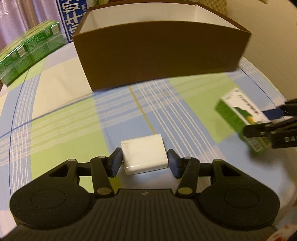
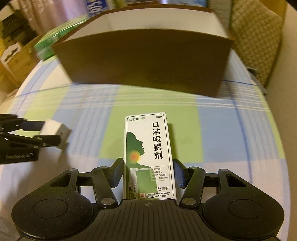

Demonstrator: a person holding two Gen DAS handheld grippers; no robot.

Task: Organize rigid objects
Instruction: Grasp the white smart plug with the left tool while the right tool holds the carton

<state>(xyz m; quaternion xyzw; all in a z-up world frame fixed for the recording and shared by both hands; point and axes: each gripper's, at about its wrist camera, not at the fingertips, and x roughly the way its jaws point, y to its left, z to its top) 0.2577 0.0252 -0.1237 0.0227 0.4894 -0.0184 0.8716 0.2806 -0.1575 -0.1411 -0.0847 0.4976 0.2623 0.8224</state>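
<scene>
My left gripper is shut on a white rectangular block, held above the checked tablecloth; it also shows in the right wrist view. My right gripper is shut on a green and white medicine spray box, also seen at the right of the left wrist view. A brown open cardboard box with a white inside stands just ahead of both grippers.
Shrink-wrapped green packs lie at the far left of the table. A blue and white carton stands behind them. A woven chair back is at the right beyond the table edge.
</scene>
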